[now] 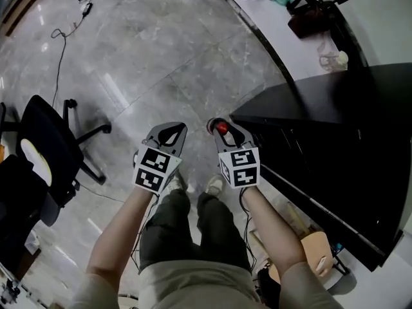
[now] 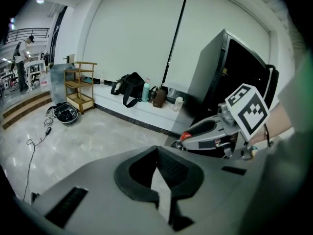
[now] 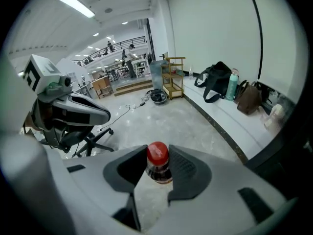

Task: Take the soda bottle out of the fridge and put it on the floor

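Observation:
The soda bottle [image 3: 158,166], dark with a red cap [image 1: 221,128], hangs by its neck between the jaws of my right gripper [image 3: 158,151], which is shut on it above the grey marble floor [image 1: 161,63]. The bottle's body is hidden below the jaws. The black fridge [image 1: 335,140] stands just to the right of that gripper [image 1: 223,127]. My left gripper [image 1: 170,134] is held level beside the right one, its jaw tips touching and nothing between them [image 2: 156,148]. In the left gripper view, the right gripper [image 2: 188,135] shows in front of the fridge [image 2: 220,67].
A black office chair [image 1: 48,150] stands at the left, and a thin cable [image 1: 61,50] trails across the floor behind it. A white ledge [image 1: 264,2] along the wall carries bags and a bottle. The person's legs and shoes [image 1: 212,185] are directly below the grippers.

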A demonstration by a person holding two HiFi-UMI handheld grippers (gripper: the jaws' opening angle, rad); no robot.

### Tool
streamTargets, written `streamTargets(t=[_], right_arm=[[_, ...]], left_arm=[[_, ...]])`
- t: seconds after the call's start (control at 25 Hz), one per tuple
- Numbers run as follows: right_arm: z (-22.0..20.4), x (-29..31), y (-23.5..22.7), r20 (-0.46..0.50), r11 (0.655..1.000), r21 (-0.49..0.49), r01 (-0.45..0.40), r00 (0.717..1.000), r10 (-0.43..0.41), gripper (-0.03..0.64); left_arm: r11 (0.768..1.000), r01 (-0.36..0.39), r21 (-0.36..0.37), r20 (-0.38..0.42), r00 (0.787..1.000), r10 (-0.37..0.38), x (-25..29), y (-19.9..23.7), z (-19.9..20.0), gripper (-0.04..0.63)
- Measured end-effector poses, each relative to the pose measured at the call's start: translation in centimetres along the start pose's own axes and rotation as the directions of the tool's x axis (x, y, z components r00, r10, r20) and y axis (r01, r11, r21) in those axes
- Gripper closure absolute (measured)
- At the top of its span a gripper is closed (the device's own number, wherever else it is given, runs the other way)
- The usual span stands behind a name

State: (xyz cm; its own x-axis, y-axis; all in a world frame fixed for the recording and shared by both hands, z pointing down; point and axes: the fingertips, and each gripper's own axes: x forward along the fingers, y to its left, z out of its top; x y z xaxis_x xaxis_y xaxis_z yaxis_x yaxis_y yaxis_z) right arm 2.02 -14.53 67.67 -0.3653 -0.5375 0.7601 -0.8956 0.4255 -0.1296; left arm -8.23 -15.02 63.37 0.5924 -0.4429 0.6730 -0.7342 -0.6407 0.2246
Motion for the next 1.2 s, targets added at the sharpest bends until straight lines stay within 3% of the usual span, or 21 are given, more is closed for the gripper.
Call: streamTargets(t=[0.44,0.68,0.84,1.04,1.2], right_arm=[[-11.3,14.5,-2.9,-0.054,0.997,0.058,0.052,0.997,-0.049,0.502],[-18.2,21.2,-3.7,-0.106,0.990,0.133,0.040,0.994,-0.026,0.501],[-22.4,24.9,-4.3,-0.143,0.983,0.179,0.050,0.989,-0.024,0.500],[-27.0,29.2,-6.4,-0.194,0.954,0.291,0.074,0.981,-0.017,0.502],[-29.6,32.0,-7.4,-0.228,0.958,0.272,0.092,0.973,-0.029,0.502]], left_arm=[[0.999,0.037,-0.007,-0.070,0.997,-0.037,13.0,3.7,-13.0,0.589],[0.999,0.047,0.009,-0.095,0.994,-0.045,19.3,5.8,-19.2,0.589],[0.998,0.054,-0.042,-0.103,0.993,-0.059,22.4,6.8,-23.3,0.589],[0.996,0.065,-0.057,-0.104,0.992,-0.071,26.8,6.9,-26.8,0.589],[0.998,0.064,-0.013,-0.125,0.990,-0.065,29.9,7.7,-29.0,0.589]])
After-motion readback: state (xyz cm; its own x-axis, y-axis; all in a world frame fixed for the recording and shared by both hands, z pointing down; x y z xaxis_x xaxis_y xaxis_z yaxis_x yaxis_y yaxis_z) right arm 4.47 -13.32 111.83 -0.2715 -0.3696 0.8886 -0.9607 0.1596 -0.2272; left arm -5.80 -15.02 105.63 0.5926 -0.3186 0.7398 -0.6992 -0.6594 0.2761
